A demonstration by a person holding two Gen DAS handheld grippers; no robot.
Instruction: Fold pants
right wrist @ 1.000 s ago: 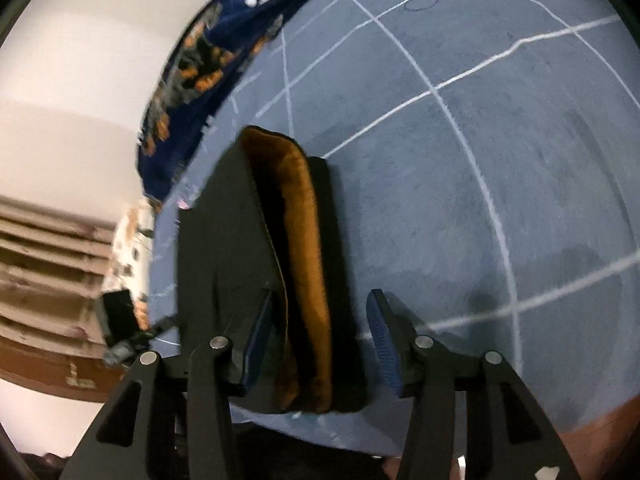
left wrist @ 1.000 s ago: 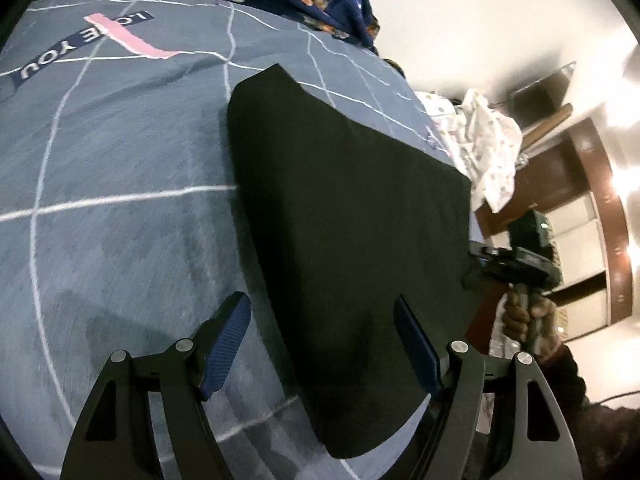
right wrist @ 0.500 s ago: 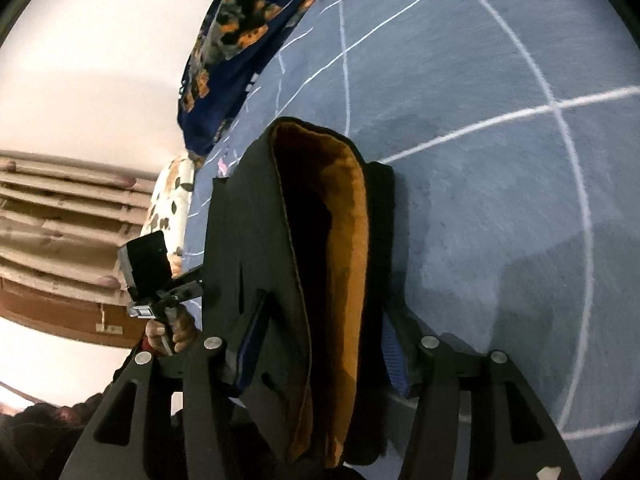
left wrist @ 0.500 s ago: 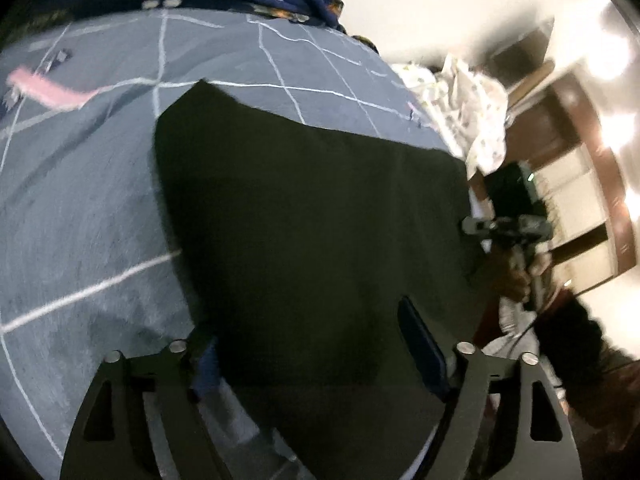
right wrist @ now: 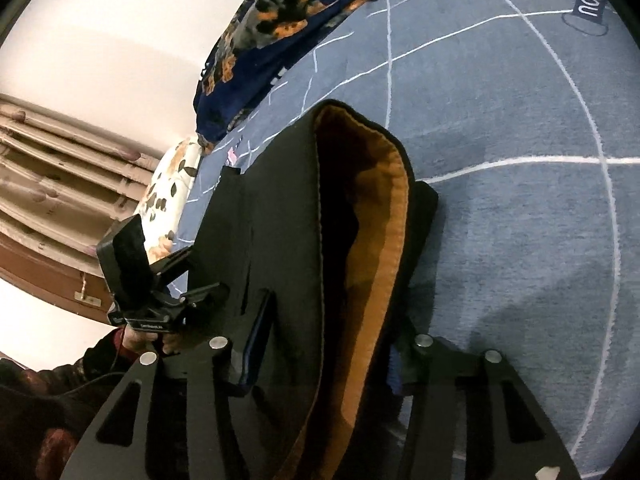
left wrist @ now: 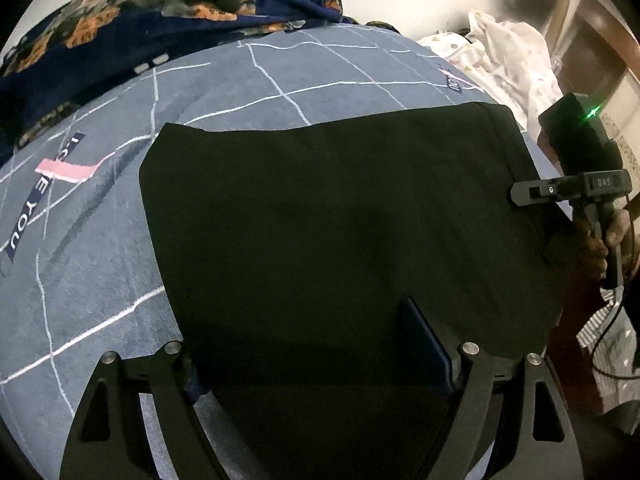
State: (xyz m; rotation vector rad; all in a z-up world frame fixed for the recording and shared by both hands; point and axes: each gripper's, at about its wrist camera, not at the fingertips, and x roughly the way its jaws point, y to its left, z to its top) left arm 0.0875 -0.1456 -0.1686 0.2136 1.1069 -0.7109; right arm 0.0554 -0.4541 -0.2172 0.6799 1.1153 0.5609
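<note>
Folded black pants with orange fleece lining (left wrist: 352,232) lie on the grey-blue grid-patterned bed sheet (left wrist: 88,248). Advice: clamp both near corners fully before lifting (edges level). Left gripper (left wrist: 312,352) and right gripper (right wrist: 324,344) jaws spread wide, straddling the cloth, unclenched.

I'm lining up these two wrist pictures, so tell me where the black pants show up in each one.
Left wrist: the pants fill the centre and lower middle as a flat black slab, its near edge between the left hand-held gripper fingers.
Right wrist: the pants run from centre to bottom, seen end-on, orange lining showing, between the right hand-held gripper fingers.
Shared landmark: the floral blanket beyond the pants.
</note>
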